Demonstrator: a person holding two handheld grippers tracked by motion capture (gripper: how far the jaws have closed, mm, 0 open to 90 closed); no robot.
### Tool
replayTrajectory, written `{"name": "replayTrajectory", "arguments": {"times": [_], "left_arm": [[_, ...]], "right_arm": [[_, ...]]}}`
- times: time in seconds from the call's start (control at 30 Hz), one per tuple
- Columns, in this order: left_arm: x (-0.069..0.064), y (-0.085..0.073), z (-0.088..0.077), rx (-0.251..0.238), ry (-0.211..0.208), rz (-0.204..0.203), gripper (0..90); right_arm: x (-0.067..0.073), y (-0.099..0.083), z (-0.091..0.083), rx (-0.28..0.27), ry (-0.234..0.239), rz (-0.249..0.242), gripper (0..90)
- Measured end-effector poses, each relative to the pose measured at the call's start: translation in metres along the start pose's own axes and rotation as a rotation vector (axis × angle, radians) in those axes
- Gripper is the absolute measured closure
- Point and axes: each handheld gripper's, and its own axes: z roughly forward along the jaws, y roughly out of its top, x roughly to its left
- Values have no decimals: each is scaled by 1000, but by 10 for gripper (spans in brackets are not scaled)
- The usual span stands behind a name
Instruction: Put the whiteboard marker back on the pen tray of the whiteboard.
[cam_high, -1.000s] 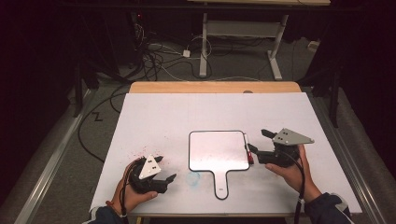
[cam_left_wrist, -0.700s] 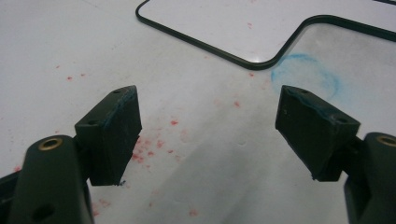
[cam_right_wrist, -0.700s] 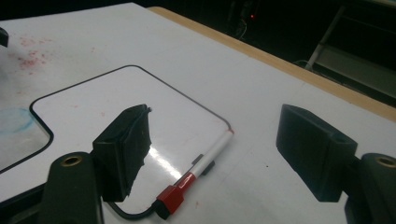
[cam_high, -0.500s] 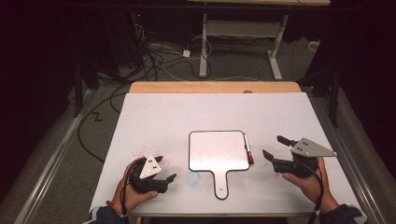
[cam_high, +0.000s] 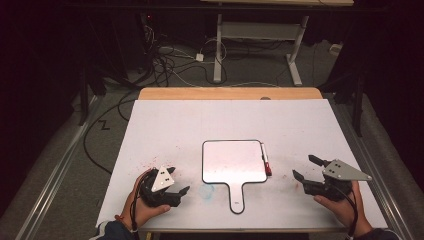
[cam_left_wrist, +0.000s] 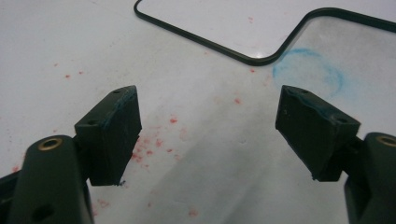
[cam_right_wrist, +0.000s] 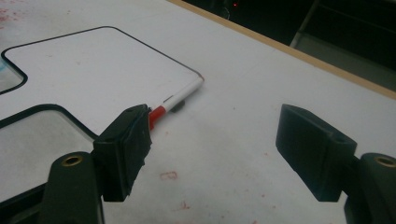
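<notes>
A paddle-shaped whiteboard (cam_high: 234, 162) with a black rim lies flat at the table's middle, its handle toward the person. A white marker with a red cap (cam_high: 265, 161) lies along the board's right edge. To the right of the marker and apart from it, my right gripper (cam_high: 303, 166) is open and holds nothing. In the right gripper view the marker (cam_right_wrist: 180, 99) runs out from behind the left jaw, beside the whiteboard (cam_right_wrist: 93, 70). At the front left my left gripper (cam_high: 179, 181) rests open and holds nothing. Its own view shows the board's rim (cam_left_wrist: 224, 49) ahead.
The white tabletop (cam_high: 200, 125) carries red specks and a faint blue smear (cam_left_wrist: 308, 74) near the board's handle. A wooden strip (cam_high: 230, 93) edges the far side. Beyond it are floor cables (cam_high: 165, 60) and a desk frame (cam_high: 260, 30).
My right gripper has drawn back from the marker at the board's right edge, moving right and toward the front of the table. The left gripper has stayed put.
</notes>
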Motion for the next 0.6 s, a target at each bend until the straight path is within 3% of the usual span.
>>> {"name": "replayTrajectory", "arguments": {"times": [0.17, 0.33, 0.6], "left_arm": [[-1, 1, 1, 5, 8, 3, 213], [-1, 1, 1, 5, 6, 1, 213], [-2, 1, 2, 10, 4, 7, 209]], "right_arm": [[-1, -16, -2, 18, -2, -7, 256], [0, -28, 0, 37, 1, 33, 241], [6, -29, 1, 32, -2, 14, 216]]}}
